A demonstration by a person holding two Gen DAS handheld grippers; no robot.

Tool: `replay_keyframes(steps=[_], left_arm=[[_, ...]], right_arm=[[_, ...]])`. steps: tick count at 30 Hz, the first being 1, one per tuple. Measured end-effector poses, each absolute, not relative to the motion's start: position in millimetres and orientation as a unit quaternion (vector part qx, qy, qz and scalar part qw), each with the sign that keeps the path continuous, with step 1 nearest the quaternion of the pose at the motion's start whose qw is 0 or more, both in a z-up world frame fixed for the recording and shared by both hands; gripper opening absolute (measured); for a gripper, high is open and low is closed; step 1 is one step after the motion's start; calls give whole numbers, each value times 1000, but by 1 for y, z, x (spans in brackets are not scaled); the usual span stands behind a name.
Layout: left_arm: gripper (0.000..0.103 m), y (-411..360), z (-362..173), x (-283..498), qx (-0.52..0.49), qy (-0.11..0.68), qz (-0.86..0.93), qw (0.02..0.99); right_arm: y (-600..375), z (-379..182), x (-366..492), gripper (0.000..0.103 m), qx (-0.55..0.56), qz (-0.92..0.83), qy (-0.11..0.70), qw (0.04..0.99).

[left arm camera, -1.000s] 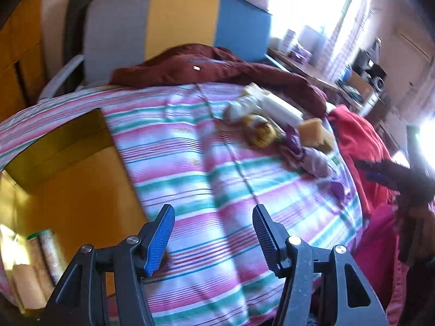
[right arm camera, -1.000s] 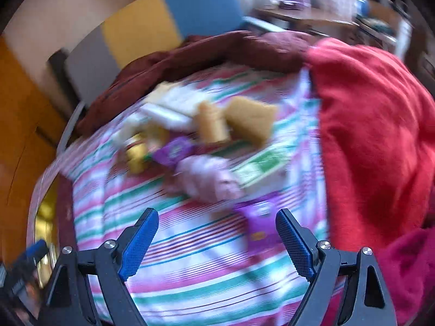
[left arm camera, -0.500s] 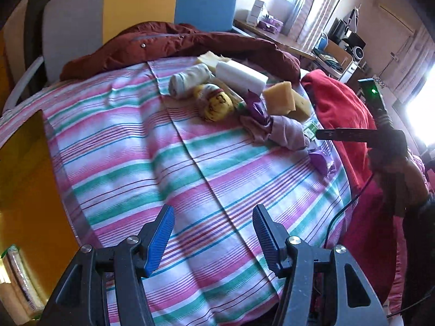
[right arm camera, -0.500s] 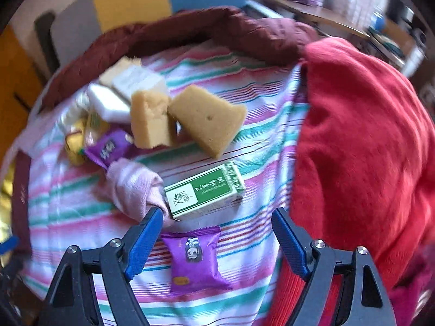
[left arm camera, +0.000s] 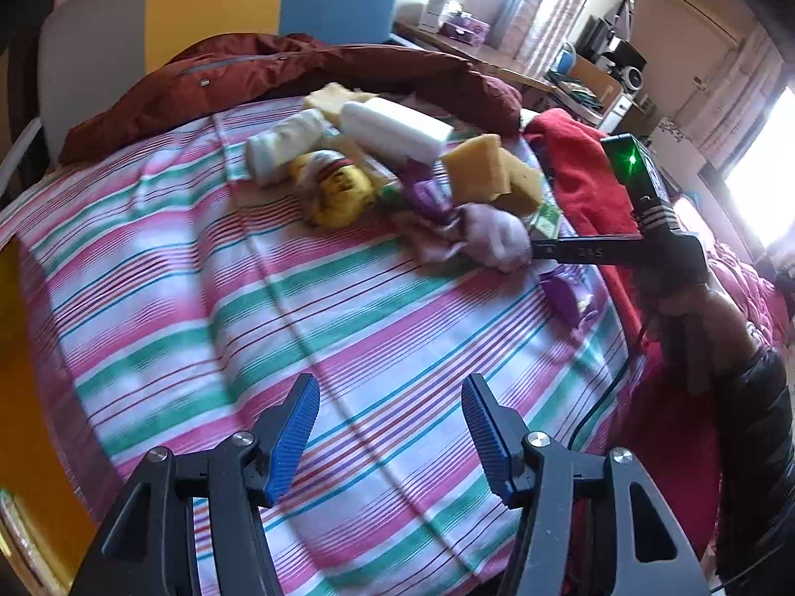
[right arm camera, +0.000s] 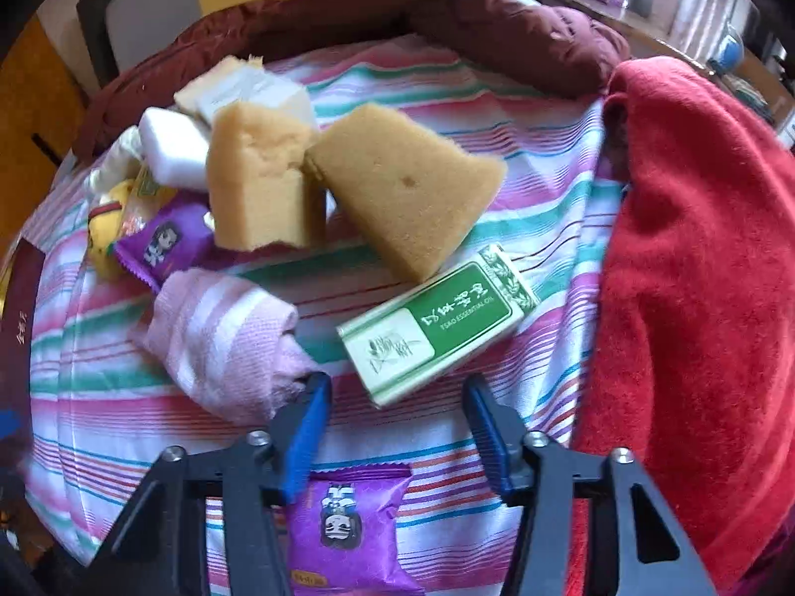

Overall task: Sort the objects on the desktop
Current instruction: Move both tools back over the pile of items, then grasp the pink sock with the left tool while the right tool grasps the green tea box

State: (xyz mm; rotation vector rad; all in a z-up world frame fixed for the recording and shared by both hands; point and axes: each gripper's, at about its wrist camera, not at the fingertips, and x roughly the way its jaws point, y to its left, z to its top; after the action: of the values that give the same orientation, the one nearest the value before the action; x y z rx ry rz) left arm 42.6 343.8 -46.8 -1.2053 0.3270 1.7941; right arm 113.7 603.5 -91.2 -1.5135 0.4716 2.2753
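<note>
1. While its jaws are closing, the right gripper [right arm camera: 395,434] has no object pressed between its blue pads; striped cloth shows in the gap and the purple snack packet [right arm camera: 343,526] lies just below it, partly under the gripper's frame
2. Just ahead of those jaws lies the green and white box [right arm camera: 437,330], set at a slant, its near corner close to the gap but not touching either pad
3. Touching the left pad's tip is the rolled pink cloth [right arm camera: 223,342]
4. Farther ahead of the jaws stand two yellow sponges [right arm camera: 402,184], leaning together, with a second purple packet [right arm camera: 164,243] and a white block [right arm camera: 174,149] off to their left
5. To the right of the jaws a red blanket [right arm camera: 695,248] is heaped along the striped bedcover [right arm camera: 521,124]
6. Over on the other side, the left gripper [left arm camera: 390,434] hangs with its jaws about half apart and nothing between them, well short of the pile
</note>
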Motion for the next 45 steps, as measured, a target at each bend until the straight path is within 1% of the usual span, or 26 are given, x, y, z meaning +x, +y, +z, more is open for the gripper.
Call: replay_keyframes(steps=[1,3,5,6,7,12,16,22,23,26,28,33,35,37,38,40,41,42,45], left_arm=[[60,350,-47,44,-487,133,727,466],[60,363,-47,48,-484,134,720,478],[60,376,-48,51,-482,135,712,493],[60,382,-48,52,-481,135,710,495],[60,389,-48,52,-482,134,708,499],[60,423,-54,51,-487,122,696,513],[60,447,-63,49,-486,130,696,513],[60,476,-72,46,-482,149,695,512],[60,481,-75,44,-491,144,689,514],[61,493,-80,40,-497,129,686,516],[61,502,-81,41,-489,136,694,510],[66,521,-87,42,-471,157,708,502],[65,526,-93,40,-475,165,709,495],[64,527,-97,35,-480,159,706,497],[62,525,-98,33,-476,152,709,497],[54,521,-98,30,-476,148,710,498],[48,519,-97,30,-476,145,709,499],[45,516,-96,29,-477,141,707,502],[44,504,-91,32,-475,138,704,510]], right_arm=[[606,-90,116,40,-532,808,175,183],[610,-91,119,41,-530,807,189,179],[613,-92,122,61,-526,807,210,165],[614,-91,124,87,-524,807,212,169],[615,-89,126,100,-522,808,206,180],[624,-85,136,100,-508,808,214,207],[626,-77,141,100,-492,816,211,218],[638,-56,164,100,-421,836,288,204],[643,-55,169,100,-409,835,305,207],[650,-54,169,100,-401,831,320,214],[649,-53,167,100,-400,832,321,210],[652,-55,151,100,-407,835,310,202],[653,-56,149,100,-409,835,306,203],[653,-59,145,100,-413,835,298,207],[652,-59,143,100,-414,837,292,208],[649,-60,140,102,-419,839,279,205],[647,-60,138,102,-423,840,269,205],[646,-59,139,102,-426,841,263,204],[637,-62,131,102,-439,844,235,198]])
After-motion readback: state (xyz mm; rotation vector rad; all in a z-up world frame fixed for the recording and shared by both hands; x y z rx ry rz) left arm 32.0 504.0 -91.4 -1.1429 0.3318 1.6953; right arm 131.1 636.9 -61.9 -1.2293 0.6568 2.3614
